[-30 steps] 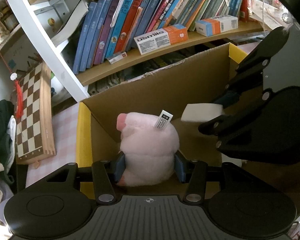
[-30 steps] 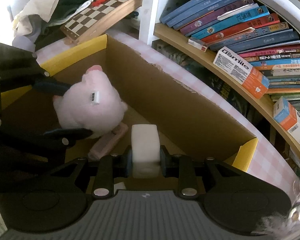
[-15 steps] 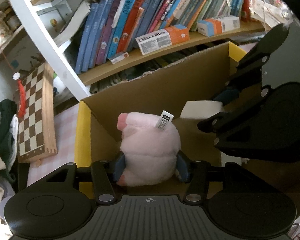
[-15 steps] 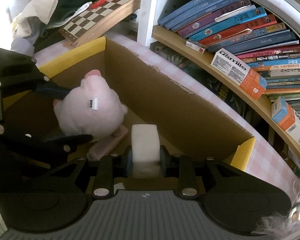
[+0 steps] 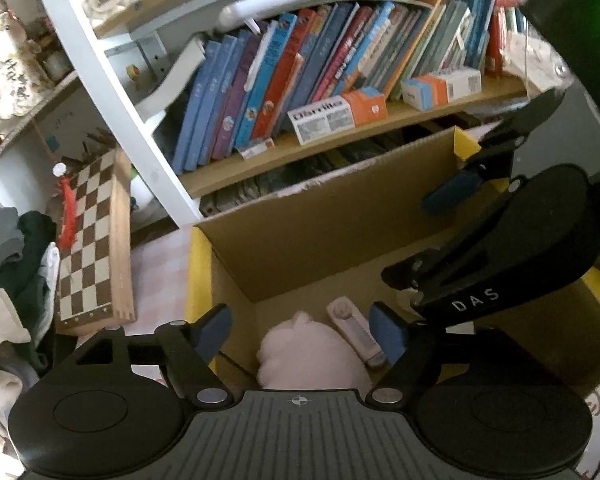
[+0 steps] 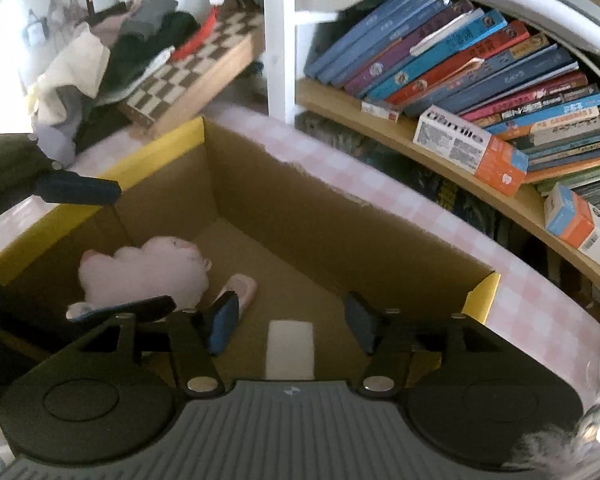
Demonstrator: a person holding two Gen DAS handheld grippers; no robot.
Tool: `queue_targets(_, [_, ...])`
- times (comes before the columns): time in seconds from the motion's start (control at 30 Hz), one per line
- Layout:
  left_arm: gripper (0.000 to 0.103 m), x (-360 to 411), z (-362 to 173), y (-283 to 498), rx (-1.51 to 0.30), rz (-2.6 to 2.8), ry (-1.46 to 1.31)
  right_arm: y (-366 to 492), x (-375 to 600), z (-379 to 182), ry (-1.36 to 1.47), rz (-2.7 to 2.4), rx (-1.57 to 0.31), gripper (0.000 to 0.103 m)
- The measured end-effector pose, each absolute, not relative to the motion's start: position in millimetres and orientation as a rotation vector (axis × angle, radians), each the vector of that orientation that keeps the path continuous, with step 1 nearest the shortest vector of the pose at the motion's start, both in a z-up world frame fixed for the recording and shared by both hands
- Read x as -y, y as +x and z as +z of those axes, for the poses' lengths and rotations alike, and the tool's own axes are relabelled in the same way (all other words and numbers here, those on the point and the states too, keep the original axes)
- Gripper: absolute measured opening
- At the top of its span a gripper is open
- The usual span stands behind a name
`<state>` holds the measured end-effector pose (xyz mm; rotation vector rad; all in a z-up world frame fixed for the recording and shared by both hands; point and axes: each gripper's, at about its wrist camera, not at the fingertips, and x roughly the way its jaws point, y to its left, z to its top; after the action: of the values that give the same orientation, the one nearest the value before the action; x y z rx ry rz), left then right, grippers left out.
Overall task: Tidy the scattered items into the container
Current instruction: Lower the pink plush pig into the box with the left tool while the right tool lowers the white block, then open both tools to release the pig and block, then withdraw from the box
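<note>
Two handheld claws hover over an open cardboard box (image 6: 340, 216) with yellow flaps. The left claw (image 5: 300, 330) has just been opening; its jaws stand apart above a pink plush pig (image 5: 312, 360) on the box floor, touching nothing. The right claw (image 6: 290, 318) has also just opened, with a white block (image 6: 290, 348) lying free below. A pink flat case (image 6: 242, 288) rests beside the pig.
</note>
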<state>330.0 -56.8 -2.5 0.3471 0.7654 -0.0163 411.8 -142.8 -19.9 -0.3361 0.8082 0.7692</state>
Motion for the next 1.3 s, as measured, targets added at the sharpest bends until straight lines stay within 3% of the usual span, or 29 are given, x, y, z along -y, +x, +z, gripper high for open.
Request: queue_targets(1.3, [0.078, 18.7, 58.1, 208.4, -0.529, -0.155, 0.22, 275.1, 186.9, 64.5, -0.203, 0.615, -0.633, 0.069])
